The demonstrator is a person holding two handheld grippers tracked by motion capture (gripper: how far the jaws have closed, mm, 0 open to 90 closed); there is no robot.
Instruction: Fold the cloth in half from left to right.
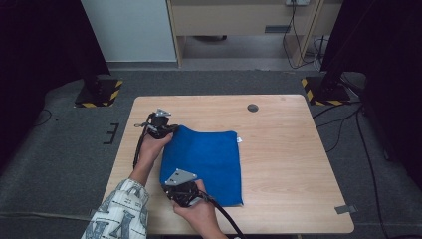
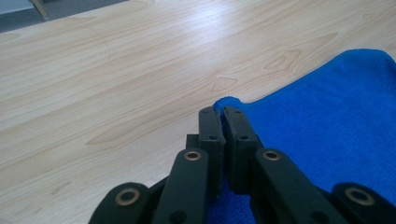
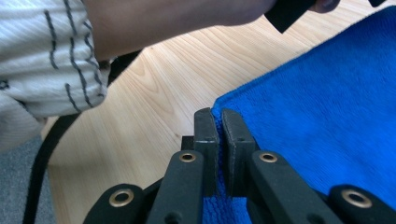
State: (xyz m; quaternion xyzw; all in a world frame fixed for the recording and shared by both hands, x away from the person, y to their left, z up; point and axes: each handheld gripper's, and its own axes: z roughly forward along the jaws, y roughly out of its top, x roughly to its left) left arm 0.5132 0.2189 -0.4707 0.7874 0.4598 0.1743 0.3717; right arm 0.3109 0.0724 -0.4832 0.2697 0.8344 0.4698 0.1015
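hidden: cloth [image 1: 209, 162] near-left corner under right tongs [image 1: 175, 191] | cut off: cloth at right gripper view's right edge | too small: white tag [image 1: 239, 140] print

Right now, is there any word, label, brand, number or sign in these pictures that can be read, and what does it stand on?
No text can be read.
Small white tag at the far right corner of the blue cloth: too small to read.
Large dark letter-like pattern on the person's sleeve: no word can be made out.
Yellow and black hazard stripes on the stand bases on the floor: a marking, no words.
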